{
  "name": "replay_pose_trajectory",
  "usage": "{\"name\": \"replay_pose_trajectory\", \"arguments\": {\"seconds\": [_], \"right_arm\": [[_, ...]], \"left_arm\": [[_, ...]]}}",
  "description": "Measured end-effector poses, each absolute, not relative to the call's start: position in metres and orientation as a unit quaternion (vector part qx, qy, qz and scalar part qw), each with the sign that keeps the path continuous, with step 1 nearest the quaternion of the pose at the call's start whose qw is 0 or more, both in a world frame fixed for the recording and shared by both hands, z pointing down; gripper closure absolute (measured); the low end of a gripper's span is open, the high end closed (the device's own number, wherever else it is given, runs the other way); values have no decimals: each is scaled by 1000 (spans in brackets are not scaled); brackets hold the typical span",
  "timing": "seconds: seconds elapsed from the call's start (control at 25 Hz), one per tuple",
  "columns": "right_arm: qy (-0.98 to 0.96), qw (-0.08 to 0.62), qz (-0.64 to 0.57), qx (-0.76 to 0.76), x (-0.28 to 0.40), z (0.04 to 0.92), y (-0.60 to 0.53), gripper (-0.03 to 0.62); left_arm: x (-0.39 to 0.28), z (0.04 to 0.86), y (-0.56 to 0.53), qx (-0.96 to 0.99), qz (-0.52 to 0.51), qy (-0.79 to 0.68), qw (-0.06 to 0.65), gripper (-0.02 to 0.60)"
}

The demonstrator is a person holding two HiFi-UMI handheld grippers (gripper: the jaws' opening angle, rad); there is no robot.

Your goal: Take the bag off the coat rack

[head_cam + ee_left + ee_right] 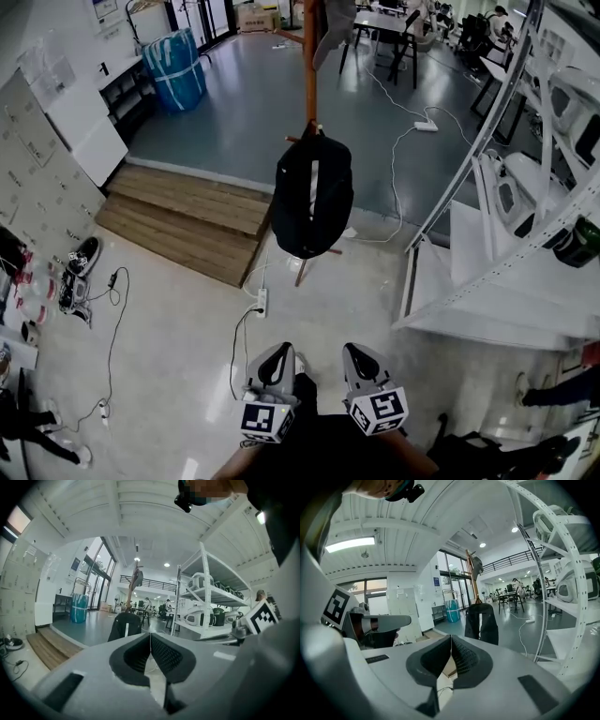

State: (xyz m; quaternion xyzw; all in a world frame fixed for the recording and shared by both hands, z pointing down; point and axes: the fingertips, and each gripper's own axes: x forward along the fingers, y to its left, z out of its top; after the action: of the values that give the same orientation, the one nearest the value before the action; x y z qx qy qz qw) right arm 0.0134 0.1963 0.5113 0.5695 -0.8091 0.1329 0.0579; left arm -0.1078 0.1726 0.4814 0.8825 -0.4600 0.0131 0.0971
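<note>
A black bag (312, 195) with a pale vertical stripe hangs from a hook on the brown wooden coat rack (309, 66), well ahead of me. It also shows in the left gripper view as the bag (124, 625) and in the right gripper view as the bag (482, 623). My left gripper (277, 359) and right gripper (359, 361) are held side by side low in the head view, far short of the bag. Both are shut with nothing between the pads. A grey garment (330, 33) hangs higher on the rack.
A white metal shelving unit (525, 187) stands at the right. Wooden steps (187, 220) lie to the left of the rack. Cables and a power strip (262, 302) run over the floor between me and the rack. Shoes (77, 272) lie at the left, a blue wrapped bundle (178, 67) further back.
</note>
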Motion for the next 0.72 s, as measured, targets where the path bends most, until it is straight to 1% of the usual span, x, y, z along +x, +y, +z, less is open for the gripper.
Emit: {"name": "replay_pose_trajectory", "arguments": {"seconds": [0.28,0.6,0.72], "right_arm": [[-799,56,136,583,1,512,104,580],[-795,62,134,589,-11,508,31,580],[-800,68,134,581,-13,509,11,580]], "left_arm": [[-113,476,76,893,13,-439,94,563],[-126,473,13,898,8,-430,93,563],[-127,470,-10,896,-10,-435,89,563]]}}
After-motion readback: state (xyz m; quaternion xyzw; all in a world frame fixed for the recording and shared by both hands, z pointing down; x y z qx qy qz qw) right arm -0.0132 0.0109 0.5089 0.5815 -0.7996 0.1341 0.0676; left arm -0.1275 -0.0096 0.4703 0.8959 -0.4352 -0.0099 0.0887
